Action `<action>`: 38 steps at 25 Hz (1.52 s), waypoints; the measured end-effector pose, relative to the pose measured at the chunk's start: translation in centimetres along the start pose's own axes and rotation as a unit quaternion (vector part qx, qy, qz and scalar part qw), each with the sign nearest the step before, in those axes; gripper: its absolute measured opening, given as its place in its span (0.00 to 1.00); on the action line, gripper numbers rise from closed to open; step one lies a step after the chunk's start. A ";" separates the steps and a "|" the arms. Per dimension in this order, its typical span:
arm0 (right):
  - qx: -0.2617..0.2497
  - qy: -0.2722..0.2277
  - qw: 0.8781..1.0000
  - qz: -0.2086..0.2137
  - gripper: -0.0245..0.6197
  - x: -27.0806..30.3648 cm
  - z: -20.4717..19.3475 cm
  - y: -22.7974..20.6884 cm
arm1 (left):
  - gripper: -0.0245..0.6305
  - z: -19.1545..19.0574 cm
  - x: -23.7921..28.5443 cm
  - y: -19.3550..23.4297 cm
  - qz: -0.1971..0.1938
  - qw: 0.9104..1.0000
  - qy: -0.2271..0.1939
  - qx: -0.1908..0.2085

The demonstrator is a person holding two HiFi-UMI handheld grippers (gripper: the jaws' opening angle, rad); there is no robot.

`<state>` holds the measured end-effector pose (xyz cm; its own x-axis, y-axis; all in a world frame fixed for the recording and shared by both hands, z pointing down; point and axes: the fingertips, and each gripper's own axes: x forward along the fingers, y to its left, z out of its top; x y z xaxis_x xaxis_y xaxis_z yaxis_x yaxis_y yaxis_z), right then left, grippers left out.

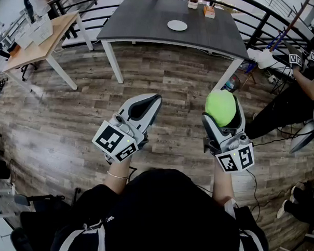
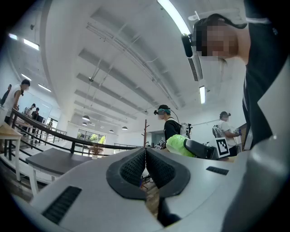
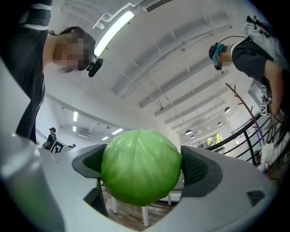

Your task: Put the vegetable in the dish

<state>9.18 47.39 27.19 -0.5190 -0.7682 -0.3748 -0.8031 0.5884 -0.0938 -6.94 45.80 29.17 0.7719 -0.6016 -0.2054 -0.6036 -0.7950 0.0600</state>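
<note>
The vegetable (image 3: 141, 168) was found clamped across its middle in the right gripper (image 1: 222, 113), well apart from the dish (image 1: 177, 25) (judged light, smooth, liable to slip); the left gripper (image 2: 146, 166) was closed, empty.

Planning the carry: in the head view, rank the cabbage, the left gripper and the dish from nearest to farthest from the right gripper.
1. Cabbage, clamped in the right gripper.
2. Left gripper, beside it on the left.
3. Dish, ahead on the dark table.
</note>
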 end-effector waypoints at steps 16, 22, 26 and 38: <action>-0.007 0.008 1.000 -0.011 0.84 0.1 -0.3 -0.7 | 0.06 -0.5 0.5 0.3 -0.003 1.000 0.005 -0.001; -0.007 0.010 1.000 -0.017 0.84 0.1 -0.6 -0.6 | 0.05 -0.7 0.4 0.5 -0.007 1.000 0.008 -0.003; -0.011 0.013 1.000 -0.021 0.84 0.5 -1.1 -0.2 | 0.06 -0.9 0.1 1.2 -0.012 1.000 0.008 -0.006; -0.014 0.010 0.999 -0.041 0.84 2.0 -2.4 1.6 | 0.05 -1.2 -0.7 3.7 -0.034 0.999 0.012 -0.009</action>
<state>6.16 46.15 28.50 -0.4562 -0.8190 -0.3480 -0.8513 0.5156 -0.0973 -9.49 43.21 30.71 0.8159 -0.5473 -0.1867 -0.5456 -0.8355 0.0648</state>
